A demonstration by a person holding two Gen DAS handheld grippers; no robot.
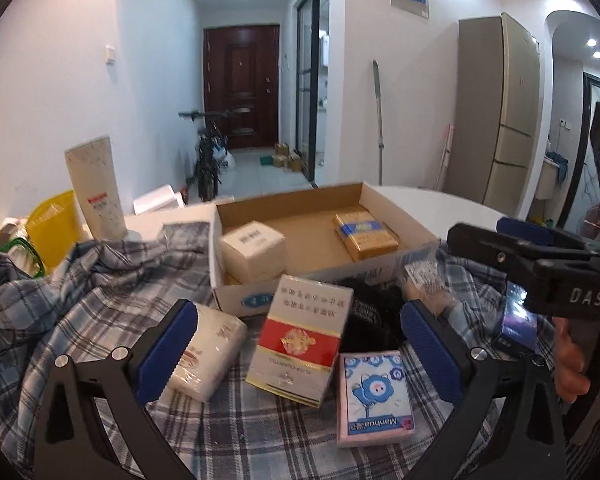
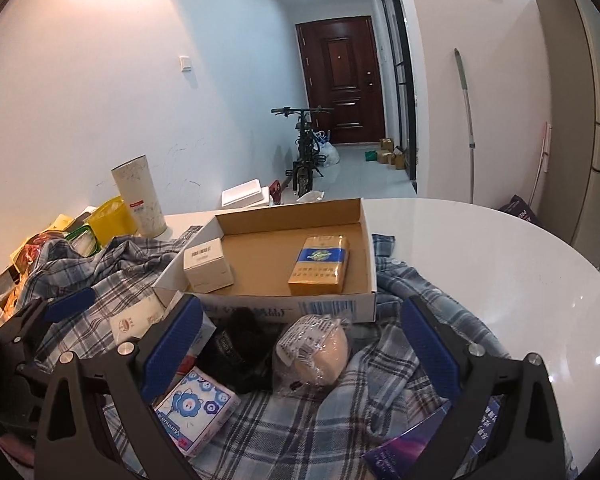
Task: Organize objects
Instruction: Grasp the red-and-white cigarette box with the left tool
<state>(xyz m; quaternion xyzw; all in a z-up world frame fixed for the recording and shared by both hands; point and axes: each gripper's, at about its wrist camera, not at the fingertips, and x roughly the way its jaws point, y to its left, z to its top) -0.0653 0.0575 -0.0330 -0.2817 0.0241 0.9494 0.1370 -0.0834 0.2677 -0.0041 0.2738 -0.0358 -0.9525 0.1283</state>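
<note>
An open cardboard box (image 1: 384, 200) (image 2: 364, 240) holds a cream carton (image 1: 254, 250) (image 2: 208, 266) and a gold pack (image 1: 364, 236) (image 2: 320, 266). On the plaid cloth (image 1: 80, 308) (image 2: 300, 416) in front lie a red-and-white carton (image 1: 300, 332), a white tissue pack (image 1: 208, 354), a pink tissue pack (image 1: 374, 392) (image 2: 196, 410), a black item (image 2: 240, 350), a bagged beige item (image 2: 316, 350) and a purple box (image 2: 412, 452). My left gripper (image 1: 298, 354) is open over the red-and-white carton. My right gripper (image 2: 300, 354) is open over the bagged item and also shows in the left wrist view (image 1: 540, 264).
A tall speckled white cup (image 1: 98, 188) (image 2: 140, 196), a yellow container (image 1: 56, 228) (image 2: 112, 216) and snack packets stand at the back left. The white round table (image 2: 500, 248) extends to the right. A bicycle (image 2: 306, 148) and a fridge (image 1: 500, 112) stand beyond.
</note>
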